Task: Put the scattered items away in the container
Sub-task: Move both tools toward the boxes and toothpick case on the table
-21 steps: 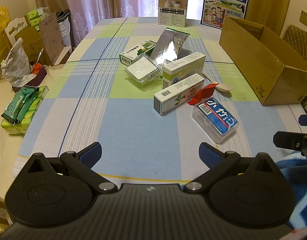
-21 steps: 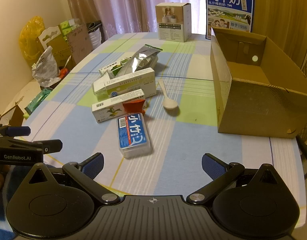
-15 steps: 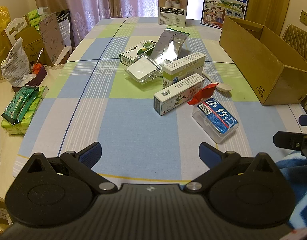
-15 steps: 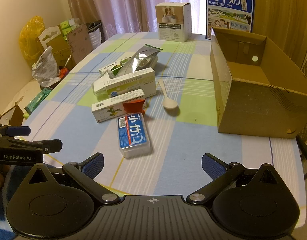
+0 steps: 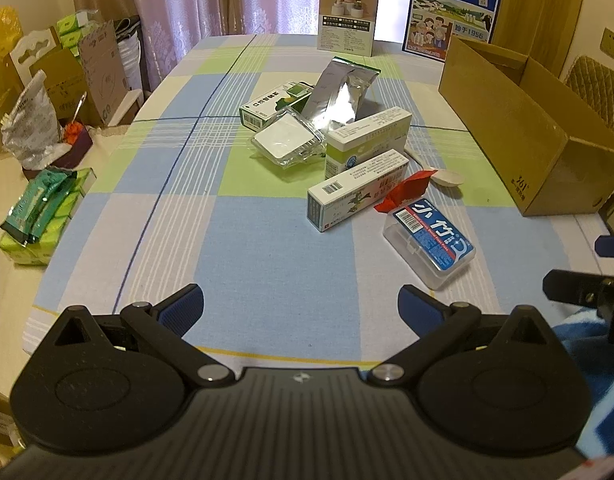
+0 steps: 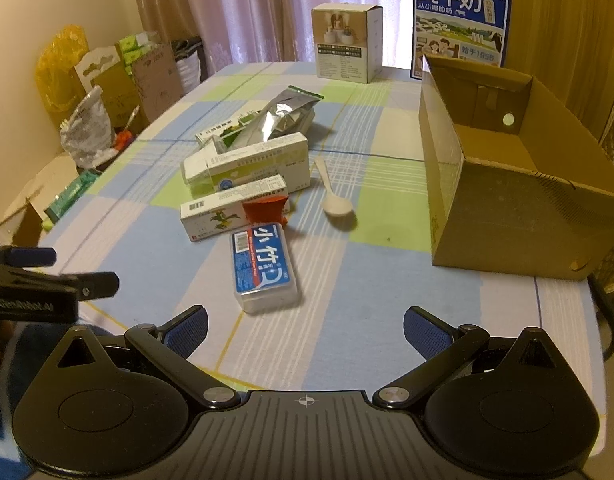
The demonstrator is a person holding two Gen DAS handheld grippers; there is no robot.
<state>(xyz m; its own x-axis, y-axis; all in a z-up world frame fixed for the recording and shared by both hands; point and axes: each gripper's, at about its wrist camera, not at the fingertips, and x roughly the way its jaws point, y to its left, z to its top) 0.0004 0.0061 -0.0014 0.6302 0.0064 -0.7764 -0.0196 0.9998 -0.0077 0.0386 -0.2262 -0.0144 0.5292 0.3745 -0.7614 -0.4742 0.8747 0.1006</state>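
Observation:
Scattered items lie mid-table: a clear case with a blue label (image 5: 431, 238) (image 6: 263, 267), a long white box (image 5: 357, 189) (image 6: 231, 209), a red packet (image 5: 405, 191) (image 6: 265, 209), a taller white-green box (image 5: 367, 140) (image 6: 251, 162), a silver foil bag (image 5: 341, 94) (image 6: 281, 116), a clear plastic tray (image 5: 287, 141), a green box (image 5: 275, 104) and a white spoon (image 5: 447, 177) (image 6: 335, 202). The open cardboard box (image 5: 519, 128) (image 6: 507, 184) stands at the right. My left gripper (image 5: 301, 306) and right gripper (image 6: 305, 330) are both open and empty near the front edge.
A white product box (image 5: 348, 16) (image 6: 345, 48) and a blue milk carton (image 5: 453, 10) (image 6: 461, 20) stand at the table's far end. Green tissue packs (image 5: 39, 216) and bags sit on a side surface at left. A chair (image 5: 599, 88) stands behind the cardboard box.

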